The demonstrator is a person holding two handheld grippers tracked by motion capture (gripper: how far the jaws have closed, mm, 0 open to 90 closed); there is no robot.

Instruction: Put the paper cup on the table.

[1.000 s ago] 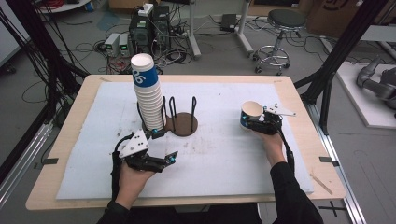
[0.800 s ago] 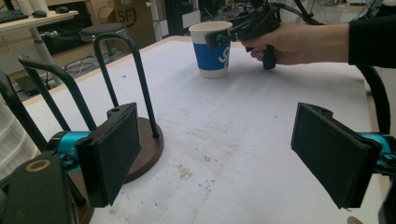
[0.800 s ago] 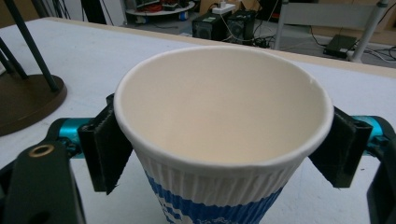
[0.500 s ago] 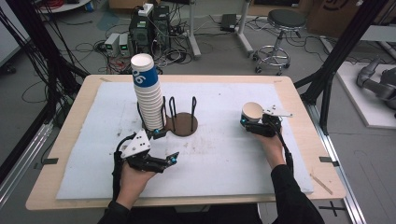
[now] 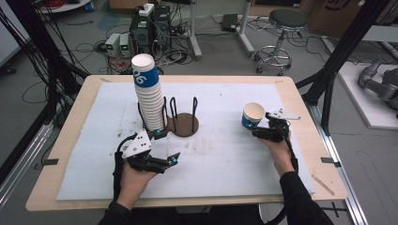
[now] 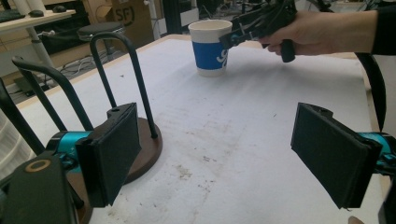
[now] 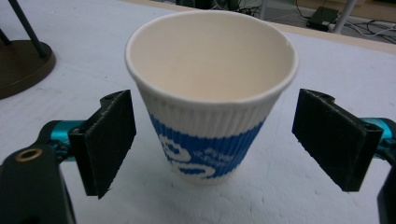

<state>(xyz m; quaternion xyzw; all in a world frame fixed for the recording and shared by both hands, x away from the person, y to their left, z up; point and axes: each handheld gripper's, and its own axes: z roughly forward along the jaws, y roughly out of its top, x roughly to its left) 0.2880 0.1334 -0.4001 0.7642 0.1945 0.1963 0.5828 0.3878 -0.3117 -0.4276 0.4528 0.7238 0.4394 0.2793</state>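
left gripper (image 5: 174, 158) open, empty, near front edge | right gripper (image 7: 212, 149) jaws just opened, pads clear of paper cup (image 7: 210, 93) | cup upright on table (image 5: 225, 154), right side | likely light, crushable, grip gently mid-wall | stack of cups (image 5: 148, 93) behind

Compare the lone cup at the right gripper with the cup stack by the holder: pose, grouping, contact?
The lone cup stands mouth up; the cup stack stands mouth down. The lone cup is single, out on the white mat; the cup stack is a tall column beside the wire holder. The lone cup sits between the right gripper pads, untouched after the jaws just opened. Both are white and blue.
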